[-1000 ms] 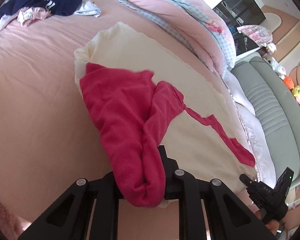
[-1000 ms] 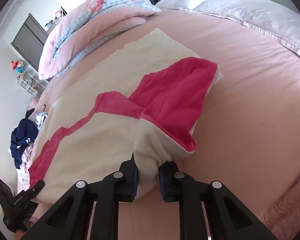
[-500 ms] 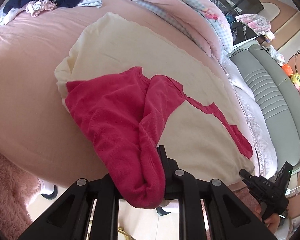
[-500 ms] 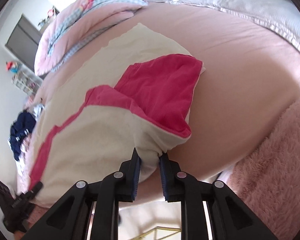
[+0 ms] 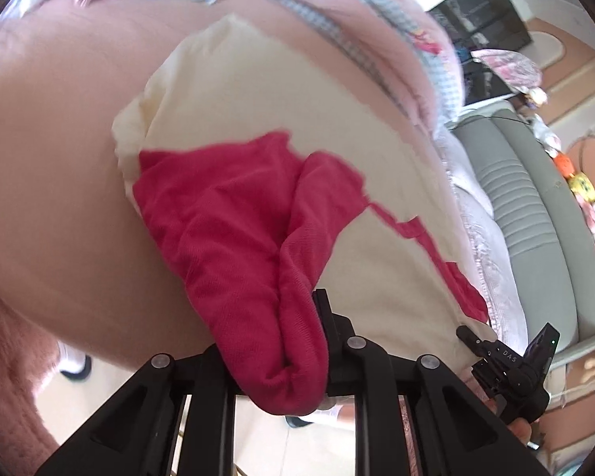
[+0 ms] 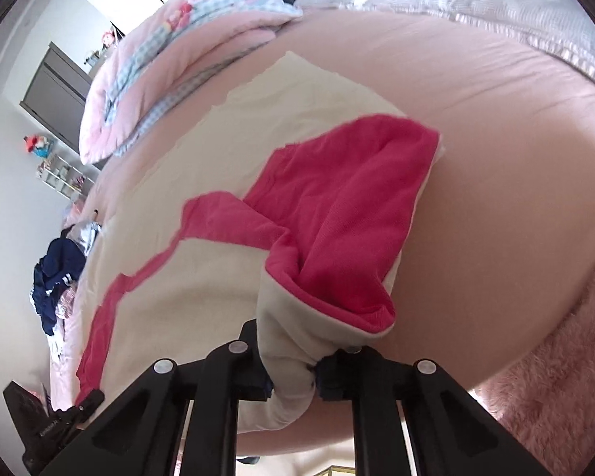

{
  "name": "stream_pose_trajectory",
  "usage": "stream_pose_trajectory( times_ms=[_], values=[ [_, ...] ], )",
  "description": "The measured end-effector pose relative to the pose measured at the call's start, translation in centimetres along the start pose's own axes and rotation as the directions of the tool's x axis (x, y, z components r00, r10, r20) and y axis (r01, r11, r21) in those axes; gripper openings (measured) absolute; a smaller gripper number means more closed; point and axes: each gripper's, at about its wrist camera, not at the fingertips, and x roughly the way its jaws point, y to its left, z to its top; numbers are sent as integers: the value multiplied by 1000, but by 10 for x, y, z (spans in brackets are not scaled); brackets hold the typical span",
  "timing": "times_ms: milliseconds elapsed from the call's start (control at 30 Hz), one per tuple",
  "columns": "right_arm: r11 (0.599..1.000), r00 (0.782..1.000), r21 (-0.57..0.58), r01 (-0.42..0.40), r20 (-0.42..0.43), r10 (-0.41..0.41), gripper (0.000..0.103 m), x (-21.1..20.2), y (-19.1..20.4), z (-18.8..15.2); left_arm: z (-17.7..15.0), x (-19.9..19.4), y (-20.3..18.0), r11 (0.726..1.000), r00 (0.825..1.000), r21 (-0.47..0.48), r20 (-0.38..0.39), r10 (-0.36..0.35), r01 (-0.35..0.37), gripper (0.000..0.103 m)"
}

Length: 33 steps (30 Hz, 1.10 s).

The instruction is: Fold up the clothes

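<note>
A cream garment point(image 5: 277, 99) with a red panel point(image 5: 226, 214) lies spread on the pink bed point(image 5: 51, 182). In the left wrist view my left gripper point(image 5: 293, 357) is shut on a thick red fold at the garment's near edge. In the right wrist view my right gripper point(image 6: 293, 377) has a bunched cream corner point(image 6: 285, 341) of the same garment point(image 6: 202, 277) between its pads, and its jaws are closing on it. The other gripper point(image 5: 507, 361) shows at the lower right of the left view, and the left one point(image 6: 51, 424) at the lower left of the right view.
A folded pink and checked quilt point(image 6: 158, 63) lies behind the garment. A heap of navy clothes point(image 6: 55, 273) sits at the bed's far side. A grey sofa point(image 5: 535, 218) stands beside the bed. A fluffy pink cover point(image 6: 555, 377) hangs at the bed's edge, with floor below.
Both grippers have drawn back over the bed's near edge with the garment still gripped. The floor and the fluffy pink cover now show below, and the garment lies nearer the edge.
</note>
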Motion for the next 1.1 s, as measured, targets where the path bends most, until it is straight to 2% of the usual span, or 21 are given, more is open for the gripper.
stream_pose_trajectory(
  times_ms=[67,133,200,300,467,600,700,900,1033,1100],
  values=[
    [998,1000,-63,-20,10,21,10,-13,14,1,9,-16,-8,1000,999,22,40,22,-23,14],
    [992,997,-105,-74,2,75,10,-28,30,6,19,-35,-12,1000,996,17,84,-1,-1,14],
    [987,996,-139,-86,22,89,10,-44,44,10,25,-44,-15,1000,996,13,88,-16,15,14],
    [989,997,-131,-66,32,70,10,-59,47,5,17,-46,-8,1000,999,-7,54,3,-3,14],
    [987,999,-160,-33,-45,26,10,-52,35,-38,-7,-36,13,996,998,-78,-36,50,-53,14],
    [992,998,-118,-32,-65,25,10,-53,24,-52,-8,-35,12,995,999,-94,-51,20,-24,14],
    [993,997,-109,-49,-58,43,10,-53,31,-43,4,-39,10,996,998,-94,-55,-16,11,14],
    [990,979,11,-139,-145,140,11,-42,31,-2,37,-26,23,961,983,-265,-135,-121,82,14],
    [983,966,33,-179,-182,182,13,-38,41,26,65,-20,22,945,972,-313,-176,-155,94,14],
    [984,964,38,-176,-195,180,13,-34,47,39,76,-22,19,950,969,-295,-184,-162,103,14]
  ],
)
